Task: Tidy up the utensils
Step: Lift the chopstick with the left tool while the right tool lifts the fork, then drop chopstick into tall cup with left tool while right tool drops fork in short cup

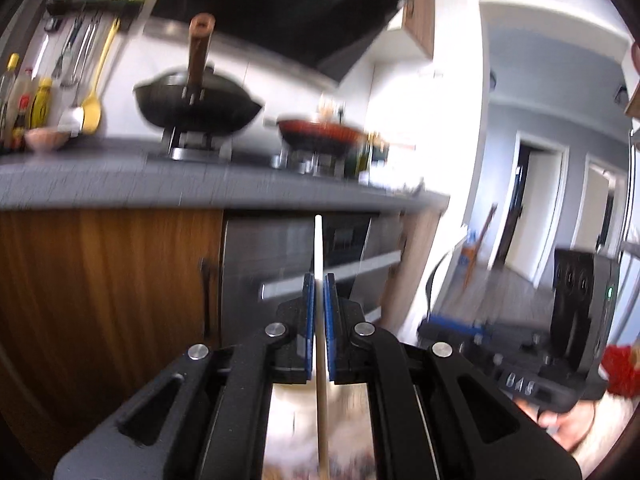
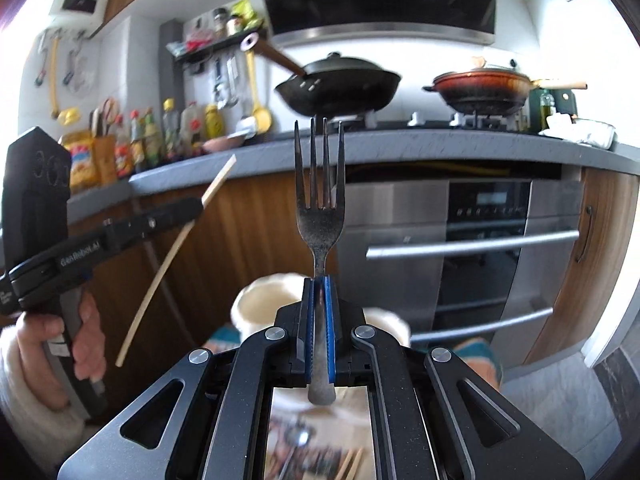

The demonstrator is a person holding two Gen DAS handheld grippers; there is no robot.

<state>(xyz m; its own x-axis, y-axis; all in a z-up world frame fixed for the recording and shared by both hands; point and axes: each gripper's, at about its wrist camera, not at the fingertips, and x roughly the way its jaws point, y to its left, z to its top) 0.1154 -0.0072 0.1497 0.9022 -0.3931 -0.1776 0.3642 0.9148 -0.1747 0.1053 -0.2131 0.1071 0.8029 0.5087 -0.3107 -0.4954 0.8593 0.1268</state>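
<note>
Right gripper (image 2: 319, 280) clamped on a metal fork (image 2: 320, 216) low on the handle; tines up, long axis running straight out along the fingers, handle end poking back behind the blue pads (image 2: 329, 320).

Left gripper (image 1: 319, 280) clamped on a single pale chopstick (image 1: 319, 248), gripped near mid-length; in the right wrist view the same chopstick (image 2: 176, 248) slanting, upper end toward the counter (image 2: 440, 142), lower end hanging down and back toward the left hand (image 2: 86, 336).

Cream holder cup (image 2: 264, 300) directly below and just ahead of the right gripper, partly hidden by its fingers; mouth visible, contents not discernible. Blurred utensils lower still in that view, lying flat, kind unclear.

Key relation: holder beneath the fork, nearer the right gripper than the left; left gripper (image 2: 176, 210) well off to the side. Fork axis pointing away from the cup mouth, handle end the nearer one to it. Likely need: tip the wrist to bring the handle end down over the opening before release. Chopstick similarly off-line, needing a swing across first.

Both views motion-blurred.
</note>
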